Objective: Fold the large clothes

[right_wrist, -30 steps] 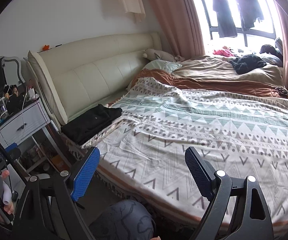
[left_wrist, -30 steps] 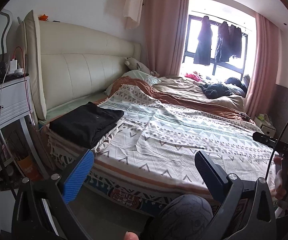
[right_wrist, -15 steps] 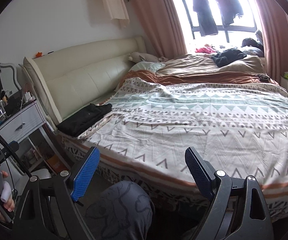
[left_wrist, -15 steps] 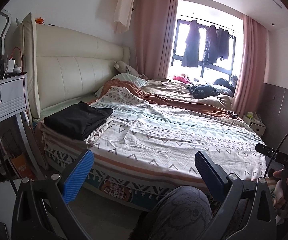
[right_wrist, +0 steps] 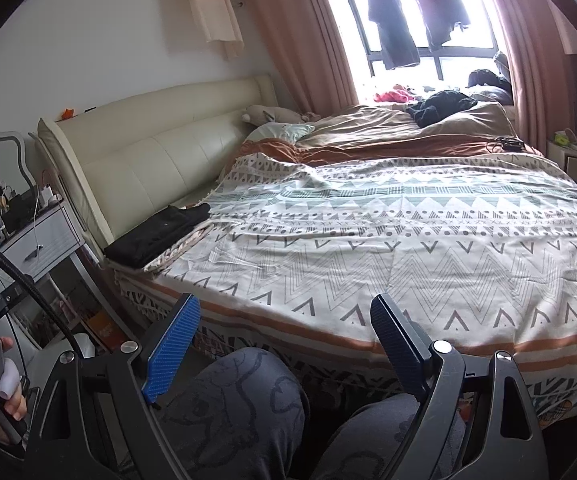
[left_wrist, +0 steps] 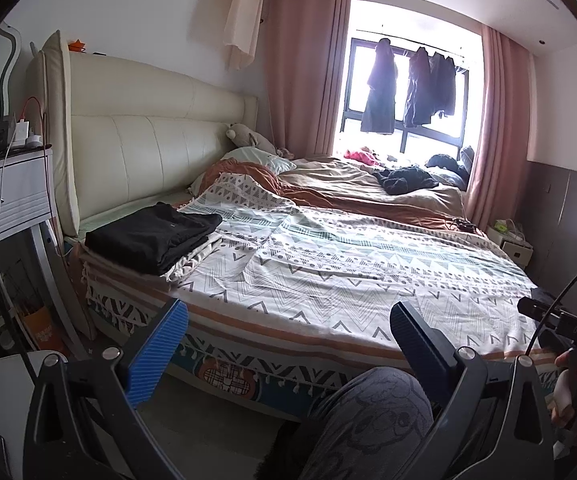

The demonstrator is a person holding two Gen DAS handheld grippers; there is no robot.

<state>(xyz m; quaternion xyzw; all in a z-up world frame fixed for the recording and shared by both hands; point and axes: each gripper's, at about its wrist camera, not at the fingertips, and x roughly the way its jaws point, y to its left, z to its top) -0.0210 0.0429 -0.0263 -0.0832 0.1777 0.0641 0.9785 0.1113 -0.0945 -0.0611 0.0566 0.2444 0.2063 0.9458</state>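
A folded black garment (left_wrist: 154, 233) (right_wrist: 158, 234) lies on the near left corner of the bed, by the cream headboard (left_wrist: 136, 152). A crumpled dark garment (left_wrist: 404, 178) (right_wrist: 440, 106) lies far off on the brown duvet near the window. My left gripper (left_wrist: 288, 326) is open and empty, held back from the bed's edge above the person's knee (left_wrist: 368, 420). My right gripper (right_wrist: 284, 322) is likewise open and empty, over both knees (right_wrist: 244, 408). The patterned bedspread (left_wrist: 348, 272) (right_wrist: 388, 248) lies flat.
A white nightstand (left_wrist: 4, 196) with cables and chargers stands at the left of the bed. Dark clothes hang on a rail (left_wrist: 408, 84) in the window, between pink curtains. A small bedside cabinet (left_wrist: 512, 242) is at the far right. A soft toy (left_wrist: 248, 138) rests against the headboard.
Both grippers have drawn back and down from the bed, so the bed's side edge and the person's knees now show. The jaws of both kept the same width.
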